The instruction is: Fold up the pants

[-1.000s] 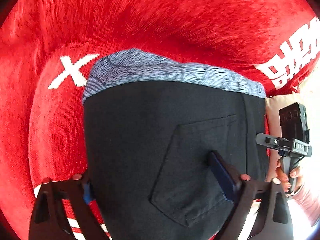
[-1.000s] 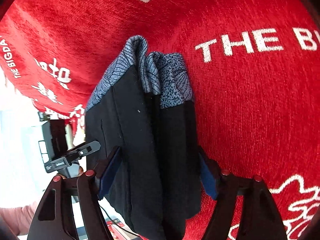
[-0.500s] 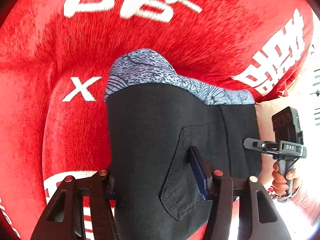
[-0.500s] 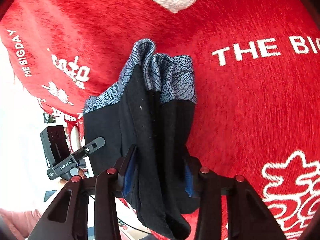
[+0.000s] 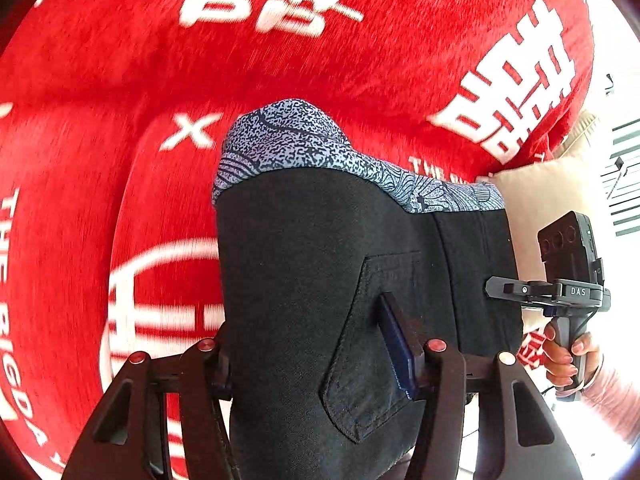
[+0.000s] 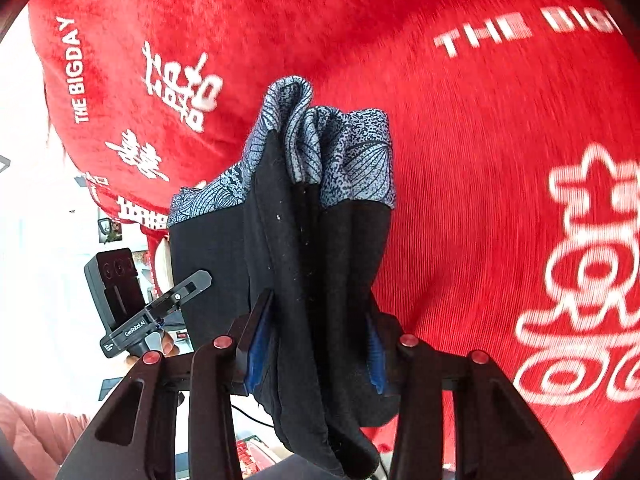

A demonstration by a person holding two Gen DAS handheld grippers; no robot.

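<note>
The black pants with a blue-grey patterned band hang lifted above the red blanket. My left gripper is shut on the black cloth beside the back pocket. My right gripper is shut on a bunched, folded edge of the same pants. The patterned band hangs at the far end. Each view shows the other gripper's handle off to the side: the right gripper in the left wrist view, the left gripper in the right wrist view.
The red blanket with white lettering covers the surface below. A cream cushion lies at its right edge in the left wrist view. Bright floor and room clutter show past the blanket's left edge in the right wrist view.
Both grippers closed on the pants, which were then lifted higher above the blanket. The blanket's lettering has shifted in both views as the grippers moved.
</note>
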